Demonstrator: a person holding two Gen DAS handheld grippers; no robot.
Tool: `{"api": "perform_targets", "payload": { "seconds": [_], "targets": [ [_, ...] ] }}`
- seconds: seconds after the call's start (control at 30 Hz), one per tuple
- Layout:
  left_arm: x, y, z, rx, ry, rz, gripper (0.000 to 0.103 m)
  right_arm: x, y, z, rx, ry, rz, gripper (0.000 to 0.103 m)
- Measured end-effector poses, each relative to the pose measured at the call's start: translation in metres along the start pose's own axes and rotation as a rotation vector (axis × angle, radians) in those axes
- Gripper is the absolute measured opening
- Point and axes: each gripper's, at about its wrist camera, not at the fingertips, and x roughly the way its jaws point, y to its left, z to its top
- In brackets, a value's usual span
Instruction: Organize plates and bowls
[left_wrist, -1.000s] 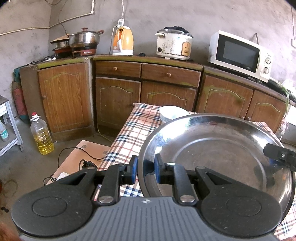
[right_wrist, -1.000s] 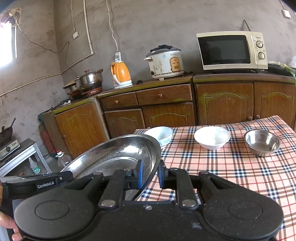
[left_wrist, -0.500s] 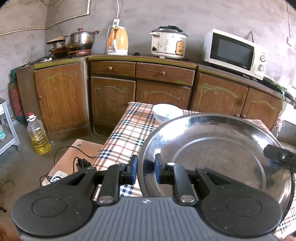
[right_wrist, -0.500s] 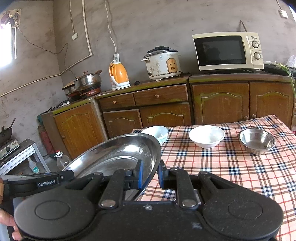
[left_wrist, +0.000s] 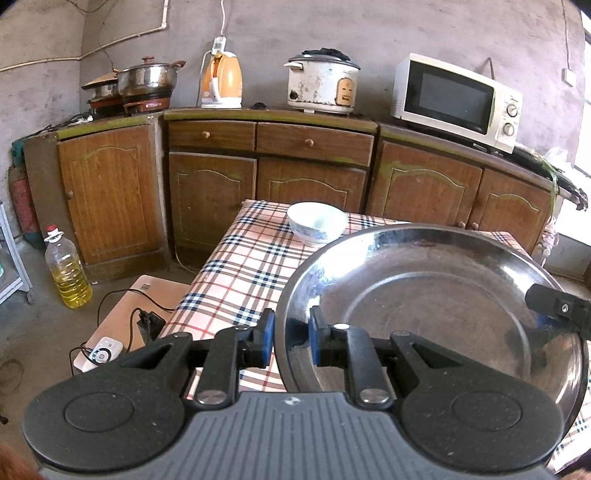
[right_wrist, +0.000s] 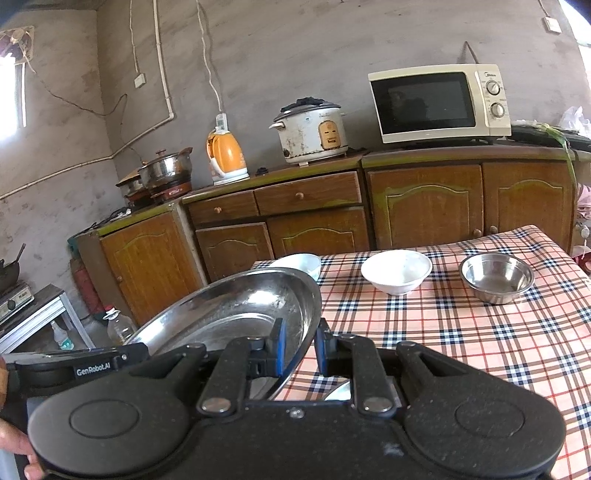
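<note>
A large shiny steel plate (left_wrist: 424, 295) is held in the air over the near left part of the checked table (left_wrist: 240, 266). My left gripper (left_wrist: 290, 341) is shut on its left rim. My right gripper (right_wrist: 299, 347) is shut on its opposite rim (right_wrist: 236, 314), and its finger (left_wrist: 554, 306) shows at the plate's right edge. A white bowl with blue pattern (left_wrist: 317, 223) stands at the table's far left and also shows in the right wrist view (right_wrist: 299, 263). A plain white bowl (right_wrist: 397, 271) and a steel bowl (right_wrist: 496, 273) stand to its right.
Wooden cabinets (left_wrist: 310, 177) run behind the table, with a pot (left_wrist: 147, 79), orange kettle (left_wrist: 221, 79), rice cooker (left_wrist: 323, 86) and microwave (left_wrist: 456, 99) on top. An oil bottle (left_wrist: 68, 267) and a power strip with cable (left_wrist: 105, 350) are on the floor at left.
Both grippers and the plate have moved back from the cabinets and a little left along the table. The grip on the plate is unchanged.
</note>
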Motion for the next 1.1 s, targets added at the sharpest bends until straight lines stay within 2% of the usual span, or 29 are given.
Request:
{"api": "perform_targets", "payload": {
  "seconds": [1.1],
  "targets": [
    [0.008, -0.044, -0.015, 0.067, 0.03, -0.09, 0.019, -0.029, -0.048, -0.012, 0.024, -0.01, -0.093, 0.022]
  ]
}}
